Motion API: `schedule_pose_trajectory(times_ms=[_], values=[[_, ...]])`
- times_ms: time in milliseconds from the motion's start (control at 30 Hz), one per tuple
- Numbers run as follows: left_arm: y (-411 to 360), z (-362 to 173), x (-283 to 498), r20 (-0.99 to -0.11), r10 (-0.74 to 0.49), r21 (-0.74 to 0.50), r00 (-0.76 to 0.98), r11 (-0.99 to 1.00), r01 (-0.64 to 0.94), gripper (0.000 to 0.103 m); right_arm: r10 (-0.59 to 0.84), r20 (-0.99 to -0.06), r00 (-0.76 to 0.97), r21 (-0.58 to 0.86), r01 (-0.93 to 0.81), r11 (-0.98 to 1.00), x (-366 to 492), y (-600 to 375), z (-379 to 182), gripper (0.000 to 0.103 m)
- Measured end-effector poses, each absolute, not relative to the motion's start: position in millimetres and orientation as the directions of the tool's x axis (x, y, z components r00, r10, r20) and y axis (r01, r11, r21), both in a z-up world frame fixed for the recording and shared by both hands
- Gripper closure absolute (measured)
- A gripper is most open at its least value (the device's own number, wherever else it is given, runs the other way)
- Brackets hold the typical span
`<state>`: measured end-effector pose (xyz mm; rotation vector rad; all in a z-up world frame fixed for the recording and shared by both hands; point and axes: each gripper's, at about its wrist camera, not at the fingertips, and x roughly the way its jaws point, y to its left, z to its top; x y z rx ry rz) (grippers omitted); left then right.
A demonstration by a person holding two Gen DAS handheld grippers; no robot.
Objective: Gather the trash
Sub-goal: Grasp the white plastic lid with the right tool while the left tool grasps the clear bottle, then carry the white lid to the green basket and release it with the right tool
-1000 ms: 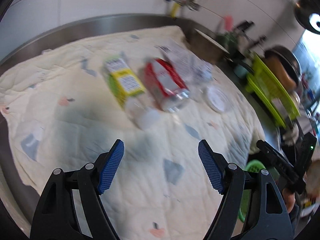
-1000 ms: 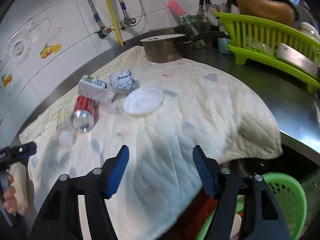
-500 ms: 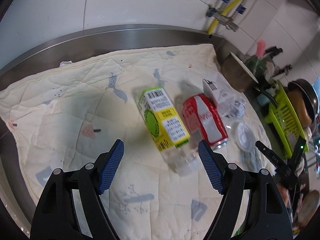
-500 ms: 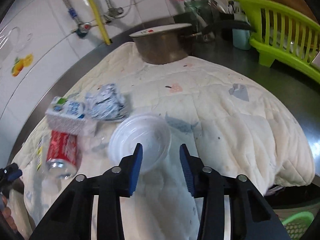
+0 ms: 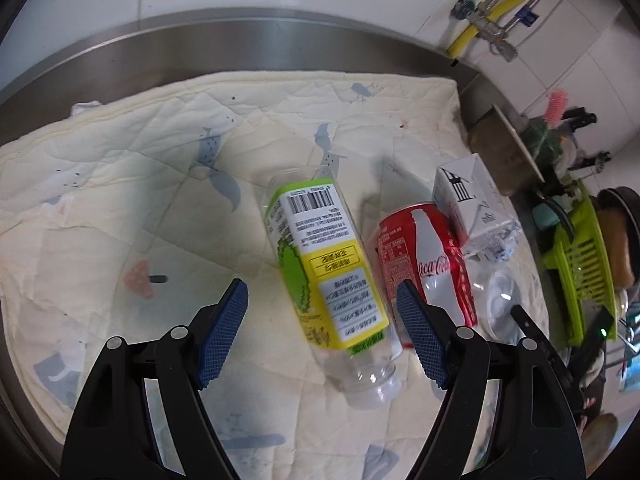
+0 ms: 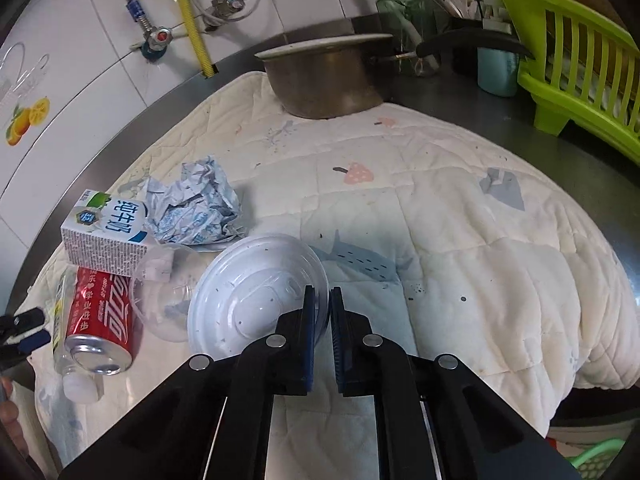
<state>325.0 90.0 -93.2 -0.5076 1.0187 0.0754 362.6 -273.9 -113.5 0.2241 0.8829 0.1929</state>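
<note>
Thin clear plastic is pinched at the lid [image 6: 256,300]'s rim by the right gripper [image 6: 319,316]; it could flex and slip out. The bottle [image 5: 326,276], lying between the spread left gripper [image 5: 322,330]'s fingers, could roll against the can [image 5: 426,264].

A cream quilted cloth [image 6: 460,248] with small printed figures covers the steel counter [image 6: 560,148]. At its far edge stands a metal pot [image 6: 328,76], lidded by what looks like a plate. Right of it sits a green dish rack [image 6: 568,68]. A yellow hose [image 6: 192,20] and valves hang on the tiled wall [image 6: 80,52].
</note>
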Motion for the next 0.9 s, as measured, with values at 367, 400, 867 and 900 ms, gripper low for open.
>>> schedule_pose_trajectory(times_ms=[367, 400, 867, 900], values=[[74, -110, 354, -0.876, -0.1, -0.291, 0.472, 0.89, -0.35, 0.027, 0.255, -0.69, 0.677, 0.194, -0.167, 0.967, 308, -274, -83, 0.097], [71, -111, 357, -0.881, -0.088, -0.277, 0.465, 0.893, -0.356, 0.028, 0.258, -0.684, 0.682, 0.19, -0.174, 0.966, 299, -276, -79, 0.097], [75, -107, 346, -0.874, -0.085, -0.276, 0.478, 0.897, -0.345, 0.053, 0.232, -0.656, 0.718, 0.201, -0.131, 0.971, 185, -332, -71, 0.097], [76, -103, 340, -0.869, -0.09, -0.281, 0.487, 0.899, -0.336, 0.054, 0.218, -0.655, 0.723, 0.195, -0.116, 0.974, 175, -337, -72, 0.097]])
